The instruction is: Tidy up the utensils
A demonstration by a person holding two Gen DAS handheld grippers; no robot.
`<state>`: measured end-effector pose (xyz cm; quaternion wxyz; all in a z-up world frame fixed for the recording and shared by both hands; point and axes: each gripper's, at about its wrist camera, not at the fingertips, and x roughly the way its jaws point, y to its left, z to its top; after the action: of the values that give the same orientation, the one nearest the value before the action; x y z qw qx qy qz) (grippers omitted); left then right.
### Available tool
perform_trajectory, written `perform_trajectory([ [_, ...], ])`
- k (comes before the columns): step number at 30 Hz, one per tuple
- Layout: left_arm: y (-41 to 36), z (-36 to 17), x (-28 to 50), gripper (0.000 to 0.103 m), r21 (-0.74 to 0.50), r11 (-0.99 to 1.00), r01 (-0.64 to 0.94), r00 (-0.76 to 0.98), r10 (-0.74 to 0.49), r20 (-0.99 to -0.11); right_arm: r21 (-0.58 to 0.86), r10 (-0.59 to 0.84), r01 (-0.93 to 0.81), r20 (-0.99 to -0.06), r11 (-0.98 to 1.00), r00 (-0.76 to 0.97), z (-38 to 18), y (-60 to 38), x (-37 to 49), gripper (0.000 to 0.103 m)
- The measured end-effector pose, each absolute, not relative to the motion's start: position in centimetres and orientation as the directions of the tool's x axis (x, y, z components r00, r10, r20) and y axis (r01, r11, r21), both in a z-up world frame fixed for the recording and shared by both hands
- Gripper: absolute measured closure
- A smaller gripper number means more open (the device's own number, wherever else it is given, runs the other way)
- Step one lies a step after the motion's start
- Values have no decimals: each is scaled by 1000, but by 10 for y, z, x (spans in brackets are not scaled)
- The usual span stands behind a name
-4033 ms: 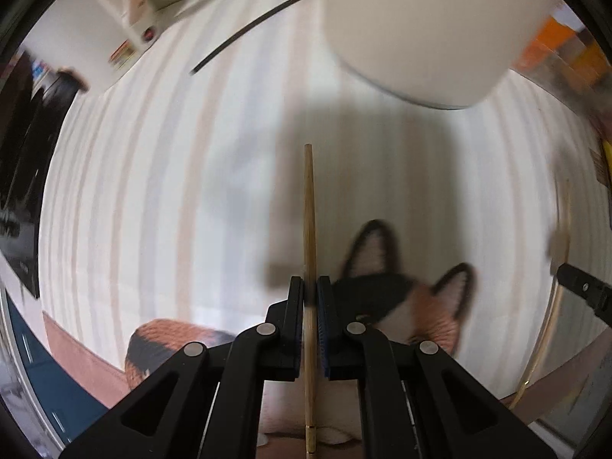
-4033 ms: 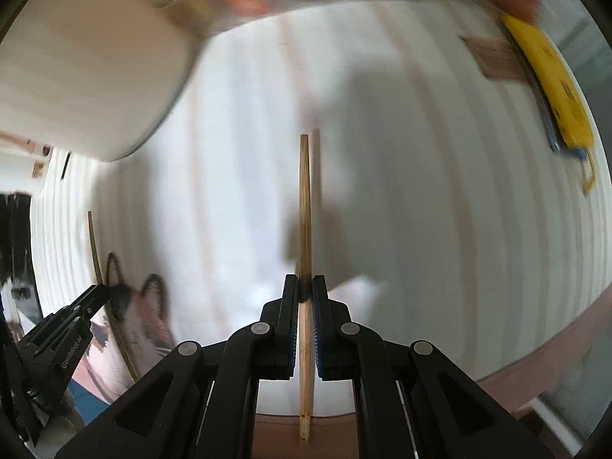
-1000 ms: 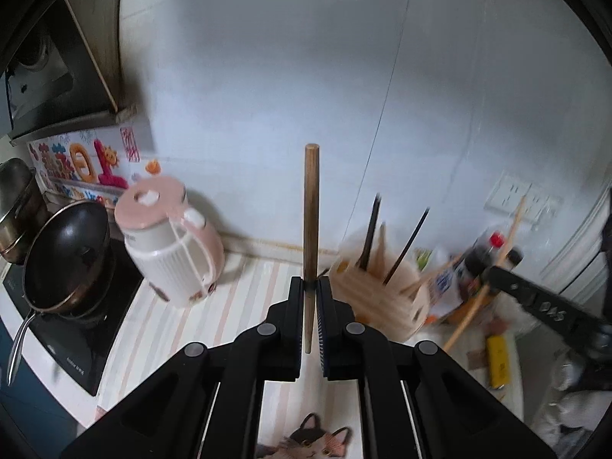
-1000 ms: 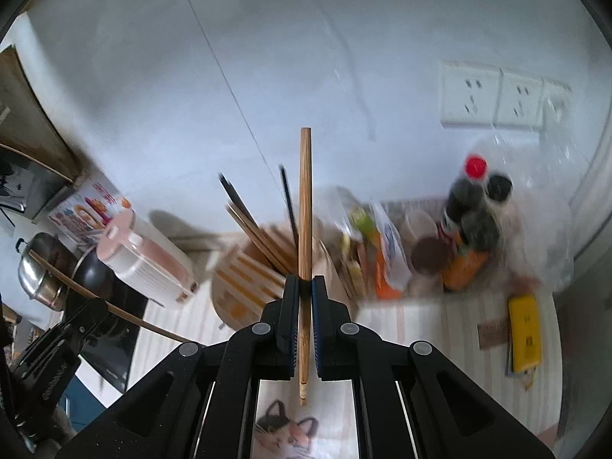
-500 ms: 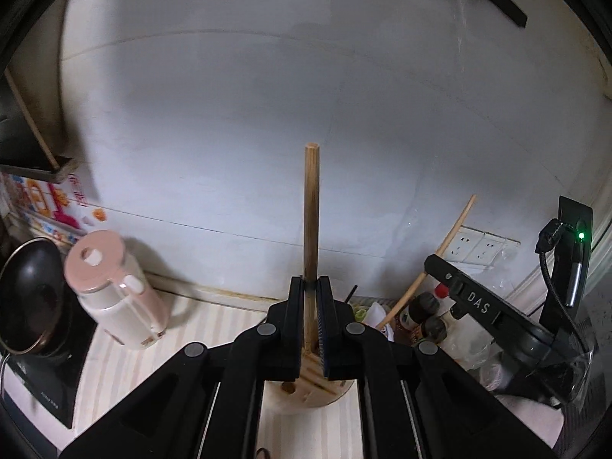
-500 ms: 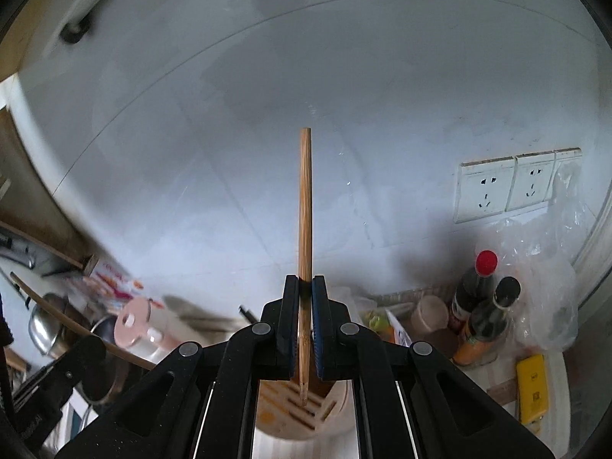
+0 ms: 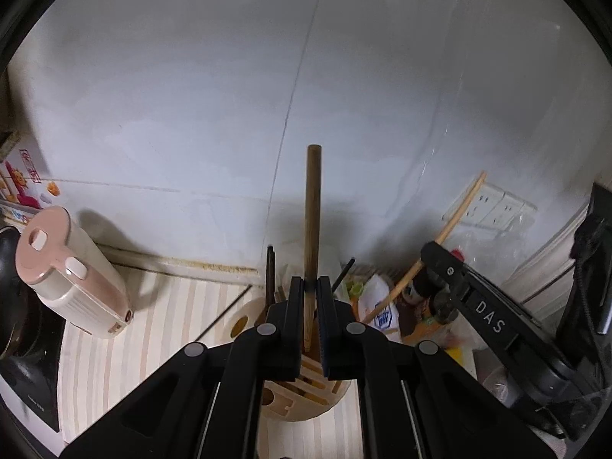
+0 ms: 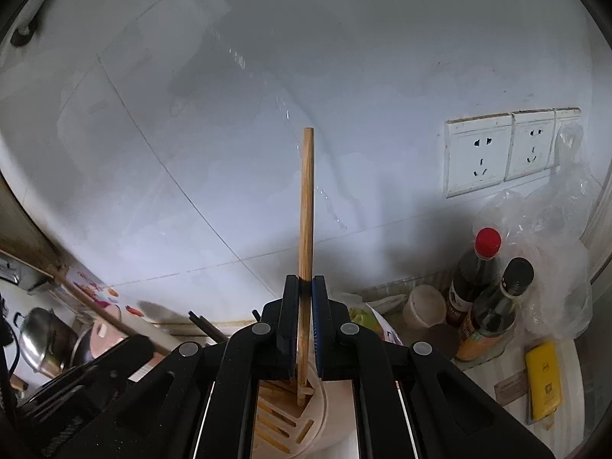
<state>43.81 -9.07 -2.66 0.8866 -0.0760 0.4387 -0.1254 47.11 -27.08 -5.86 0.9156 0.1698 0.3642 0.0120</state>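
The right tongs (image 8: 305, 287) pinch a chopstick (image 8: 306, 199) upright, its lower tip in the holder (image 8: 306, 413).

pink kettle (image 7: 65, 267), striped counter (image 7: 168, 317), yellow phone (image 8: 543, 378)

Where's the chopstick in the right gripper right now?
In the right wrist view the chopstick stands upright at centre, clamped by the right gripper, its lower tip at a slot of the round wooden utensil holder.

Left gripper (image 7: 310, 287): matte black linkage arms, silver round screws, blue-edged pads.
Right gripper (image 8: 305, 287): same black build; white "DAS" lettering, black cable.
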Motion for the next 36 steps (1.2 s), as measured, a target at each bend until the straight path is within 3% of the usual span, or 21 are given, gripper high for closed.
perform_trajectory([
  [5, -93, -23, 433, 93, -243, 960, 141, 557, -280, -782, 321, 204, 52, -711, 946, 674, -71, -263, 479, 95],
  [7, -88, -15, 427, 80, -195, 973, 125, 583, -231, -779, 324, 216, 47, -725, 945, 655, -74, -264, 479, 90],
  [9, -81, -8, 418, 29, -165, 981, 100, 613, -192, -767, 327, 221, 43, -724, 944, 653, -74, -265, 472, 78],
  [10, -77, -5, 412, 23, -159, 983, 92, 631, -181, -755, 328, 221, 43, -724, 944, 654, -74, -266, 469, 76],
  [14, -61, -7, 400, 20, -109, 993, 52, 659, -116, -743, 318, 199, 62, -723, 946, 661, -74, -274, 450, 69],
  [19, -51, -37, 397, 1, -19, 1000, -8, 659, -9, -752, 246, 126, 90, -738, 965, 663, -83, -275, 424, 53],
  [21, -52, -48, 395, 0, 15, 1000, -17, 663, 23, -749, 208, 95, 95, -744, 973, 661, -88, -272, 418, 44],
  [25, -58, -67, 392, 0, 59, 998, -23, 659, 60, -750, 143, 51, 90, -758, 986, 650, -100, -266, 410, 7],
  [36, -70, -81, 383, 0, 91, 993, -69, 661, 114, -742, 7, -53, 88, -748, 996, 661, -111, -267, 405, 3],
])
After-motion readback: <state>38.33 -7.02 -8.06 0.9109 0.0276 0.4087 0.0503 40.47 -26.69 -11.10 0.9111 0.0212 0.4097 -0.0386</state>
